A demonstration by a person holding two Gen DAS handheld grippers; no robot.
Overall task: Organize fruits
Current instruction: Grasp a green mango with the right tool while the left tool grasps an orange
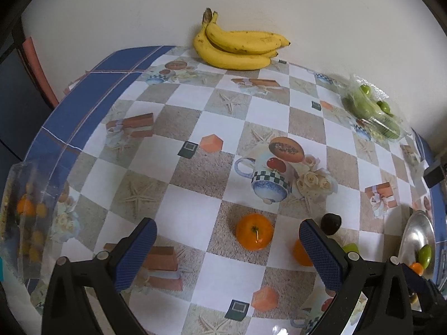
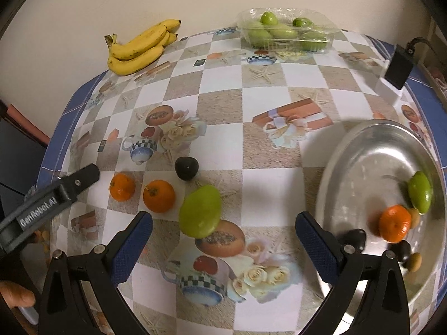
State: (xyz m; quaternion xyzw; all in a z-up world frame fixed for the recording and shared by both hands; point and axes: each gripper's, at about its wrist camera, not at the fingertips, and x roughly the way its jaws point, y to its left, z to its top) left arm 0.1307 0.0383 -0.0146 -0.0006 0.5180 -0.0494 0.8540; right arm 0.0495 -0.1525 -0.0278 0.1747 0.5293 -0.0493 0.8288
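In the left wrist view my left gripper [image 1: 227, 254] is open, low over the checkered tablecloth [image 1: 195, 128]. An orange [image 1: 254, 231] lies just ahead between its fingers, and a second orange [image 1: 300, 254] is half hidden behind the right finger. In the right wrist view my right gripper [image 2: 225, 251] is open too, with a green fruit [image 2: 200, 210] lying on the cloth just ahead of it. Left of that fruit are two oranges [image 2: 159, 199] and a dark fruit [image 2: 186, 168]. A silver plate [image 2: 371, 162] at the right holds a green fruit [image 2: 420, 191], an orange [image 2: 395, 223] and small dark fruits [image 2: 354, 240].
A bunch of bananas [image 1: 237, 44] lies against the back wall. A clear plastic box of green fruits [image 2: 285, 32] stands at the back right. A black device [image 2: 398, 67] sits near the right edge. A clear bag with oranges [image 1: 25, 223] hangs at the left edge. A hand [image 2: 16, 296] shows at bottom left.
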